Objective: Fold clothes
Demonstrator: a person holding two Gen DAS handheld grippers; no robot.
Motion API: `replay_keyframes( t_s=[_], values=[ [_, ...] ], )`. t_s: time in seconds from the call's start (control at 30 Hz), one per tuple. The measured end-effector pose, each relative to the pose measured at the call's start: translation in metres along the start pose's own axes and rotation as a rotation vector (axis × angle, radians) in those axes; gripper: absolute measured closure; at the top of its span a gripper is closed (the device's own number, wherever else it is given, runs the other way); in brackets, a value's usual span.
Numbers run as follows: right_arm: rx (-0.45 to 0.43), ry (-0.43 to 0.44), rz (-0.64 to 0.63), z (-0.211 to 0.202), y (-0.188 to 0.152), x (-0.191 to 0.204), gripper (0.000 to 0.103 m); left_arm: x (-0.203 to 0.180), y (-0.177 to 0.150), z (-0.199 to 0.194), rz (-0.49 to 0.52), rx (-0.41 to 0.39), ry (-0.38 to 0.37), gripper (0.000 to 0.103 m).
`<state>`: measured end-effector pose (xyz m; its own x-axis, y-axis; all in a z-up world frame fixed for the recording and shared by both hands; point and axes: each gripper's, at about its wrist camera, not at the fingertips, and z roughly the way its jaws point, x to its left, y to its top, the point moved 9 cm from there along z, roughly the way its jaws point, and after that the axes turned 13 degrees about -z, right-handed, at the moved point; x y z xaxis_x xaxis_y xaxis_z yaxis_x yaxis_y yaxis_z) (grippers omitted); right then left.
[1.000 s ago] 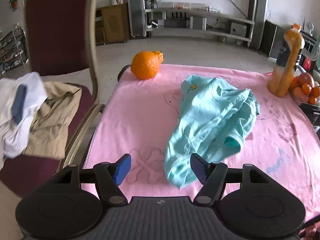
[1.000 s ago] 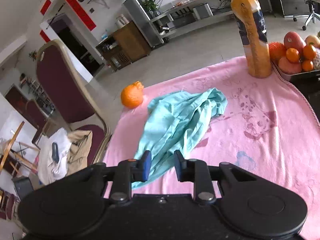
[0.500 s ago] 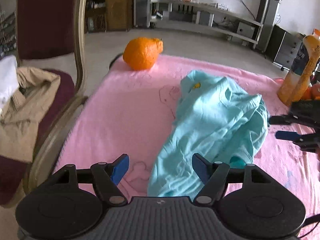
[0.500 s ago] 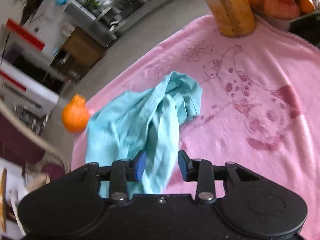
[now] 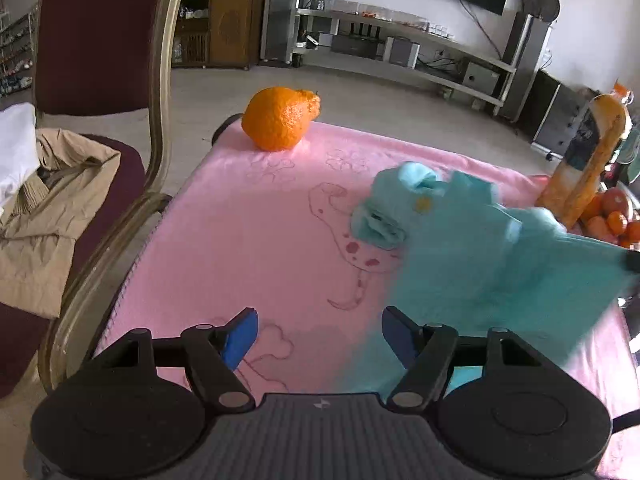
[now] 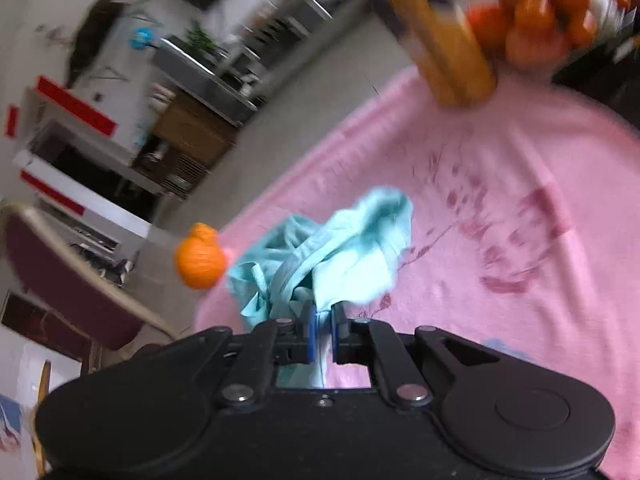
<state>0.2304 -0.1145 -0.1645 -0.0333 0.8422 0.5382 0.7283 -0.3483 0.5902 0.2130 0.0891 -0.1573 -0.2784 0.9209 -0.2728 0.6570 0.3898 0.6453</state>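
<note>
Right now the right gripper has its jaws pinching a bit of the teal shirt; they have just been closing, and a thin fold of the cloth runs between the blue pads. The shirt is bunched up and pulled toward that gripper, with the rest of it lying on the pink blanket that covers the tabletop. The right wrist picture is blurry. From the left wrist view, the shirt is on the right side of the pink blanket, and one part is stretched out tight toward the right edge of the picture. The left gripper has its jaws spread wide with nothing pinched between them; the shirt's near edge lies just beside its right finger. A big bumpy orange sits at the far corner of the blanket, well apart from the shirt. A tall bottle of orange juice stands at the far right, next to a heap of small fruit. A dark red chair stands on the left, with a tan jacket lying on its seat.
</note>
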Motion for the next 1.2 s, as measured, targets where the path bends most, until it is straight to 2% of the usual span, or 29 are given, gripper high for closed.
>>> replay_keyframes(
  t_s=[0.07,0.13,0.2,0.3,0.4,0.47,0.5,0.57,0.73,0.93,1.07,1.2],
  values=[
    [-0.048,-0.020,-0.019,-0.038,0.002,-0.007,0.096,-0.004,-0.006,-0.004,0.023,-0.003,-0.002,0.038],
    [-0.069,-0.049,-0.012,-0.059,-0.004,-0.026,0.096,-0.013,-0.017,-0.006,0.063,0.008,-0.013,0.040],
    [-0.049,-0.104,0.003,-0.055,-0.012,-0.055,0.096,-0.027,-0.034,-0.006,0.115,0.031,-0.035,0.044],
    [0.033,-0.124,0.121,-0.031,-0.037,-0.098,0.095,-0.053,-0.061,-0.004,0.200,0.064,-0.079,0.045],
    [0.134,-0.126,0.207,-0.018,-0.050,-0.118,0.087,-0.083,-0.081,0.000,0.291,0.095,-0.125,0.045],
    [0.125,-0.145,0.194,-0.023,-0.048,-0.118,0.061,-0.102,-0.090,0.002,0.347,0.108,-0.142,0.045],
    [0.119,-0.168,0.180,-0.026,-0.047,-0.118,0.060,-0.111,-0.093,0.003,0.371,0.113,-0.146,0.045],
    [0.124,-0.188,0.168,-0.028,-0.048,-0.119,0.060,-0.127,-0.098,0.009,0.399,0.135,-0.147,0.045],
    [0.142,-0.152,0.220,-0.030,-0.054,-0.123,0.060,-0.150,-0.111,0.035,0.451,0.211,-0.105,0.045],
    [0.139,-0.130,0.222,-0.035,-0.055,-0.126,0.060,-0.152,-0.117,0.055,0.418,0.311,-0.071,0.045],
    [0.139,-0.126,0.221,-0.033,-0.055,-0.126,0.060,-0.146,-0.115,0.063,0.407,0.328,-0.046,0.055],
    [0.144,-0.126,0.214,-0.029,-0.055,-0.126,0.060,-0.151,-0.117,0.067,0.419,0.347,-0.070,0.066]
  ],
)
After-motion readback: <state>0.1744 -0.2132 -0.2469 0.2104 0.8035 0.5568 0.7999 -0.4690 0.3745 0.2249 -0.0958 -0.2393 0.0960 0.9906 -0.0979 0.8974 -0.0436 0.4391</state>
